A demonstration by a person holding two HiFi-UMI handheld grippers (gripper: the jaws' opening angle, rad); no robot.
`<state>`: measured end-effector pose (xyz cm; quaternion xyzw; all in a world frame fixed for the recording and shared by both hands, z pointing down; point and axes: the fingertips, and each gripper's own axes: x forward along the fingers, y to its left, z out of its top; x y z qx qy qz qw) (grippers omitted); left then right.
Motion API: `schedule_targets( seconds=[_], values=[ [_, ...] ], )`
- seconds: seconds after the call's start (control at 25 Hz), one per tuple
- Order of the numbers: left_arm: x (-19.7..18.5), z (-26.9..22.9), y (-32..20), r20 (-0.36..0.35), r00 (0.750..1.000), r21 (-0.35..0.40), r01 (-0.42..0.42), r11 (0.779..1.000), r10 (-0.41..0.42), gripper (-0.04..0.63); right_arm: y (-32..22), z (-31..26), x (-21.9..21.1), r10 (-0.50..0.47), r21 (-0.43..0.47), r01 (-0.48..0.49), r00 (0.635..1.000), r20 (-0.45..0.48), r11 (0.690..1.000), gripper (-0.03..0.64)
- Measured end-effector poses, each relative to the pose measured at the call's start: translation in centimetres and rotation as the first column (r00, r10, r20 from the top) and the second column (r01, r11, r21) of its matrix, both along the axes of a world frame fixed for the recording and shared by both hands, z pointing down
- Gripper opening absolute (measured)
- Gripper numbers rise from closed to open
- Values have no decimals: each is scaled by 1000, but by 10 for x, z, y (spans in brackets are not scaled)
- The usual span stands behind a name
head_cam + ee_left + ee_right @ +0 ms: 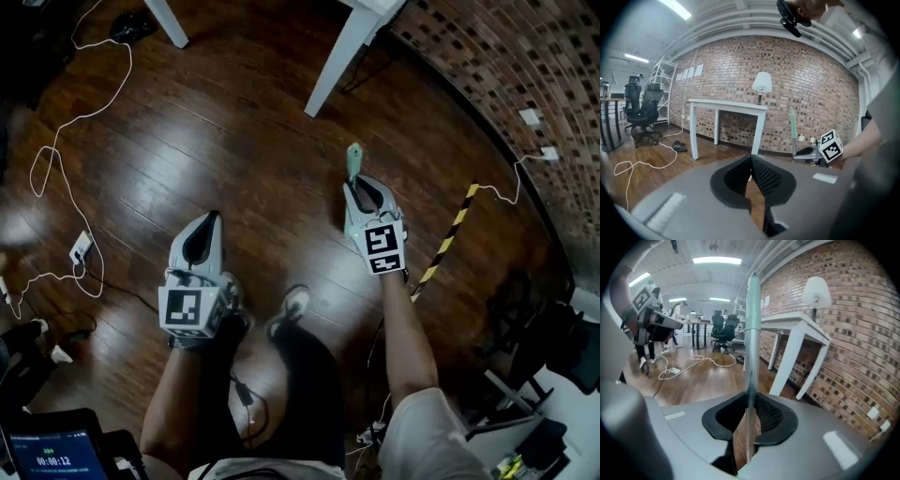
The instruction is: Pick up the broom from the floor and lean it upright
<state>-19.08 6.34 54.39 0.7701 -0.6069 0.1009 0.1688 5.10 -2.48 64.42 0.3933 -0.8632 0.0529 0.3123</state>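
As right gripper (361,195) clamps the broom handle (353,161) roughly upright, left gripper (200,242) is closed, empty. Lift step looks underway; next, lean handle against brick wall (487,66).

Place: an open-plan office or studio.
Landmark: white table (727,107) against the brick wall (811,79).
On the table: a white lamp (761,83).
Left of the table: black office chairs (644,115), white shelving (660,79).
Under the table: dark wood floor (234,141), loose white cables (66,159).

Dark wood floor (234,122), white cable (91,114) (looped), power strip (81,247)
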Motion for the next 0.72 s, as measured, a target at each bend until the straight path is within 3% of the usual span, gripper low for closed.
schedule_targets(
  seconds=[0.2, 0.4, 0.56, 0.72],
  values=[
    [43, -69, -12, -1, 994, 23, -107, 994, 107, 2, 23, -95, 56, 204, 16, -208, 969, 140, 978, 86],
    [76, -113, -17, -9, 980, 57, -199, 978, 200, 2, 63, -174, 95, 341, 85, -367, 913, 226, 926, 86],
    [91, -130, -23, -6, 977, 74, -214, 974, 215, 2, 82, -202, 122, 392, 102, -427, 885, 250, 899, 86],
    [111, -146, -26, 2, 974, 92, -224, 970, 225, 2, 93, -218, 146, 410, 103, -444, 879, 244, 890, 86]
  ],
)
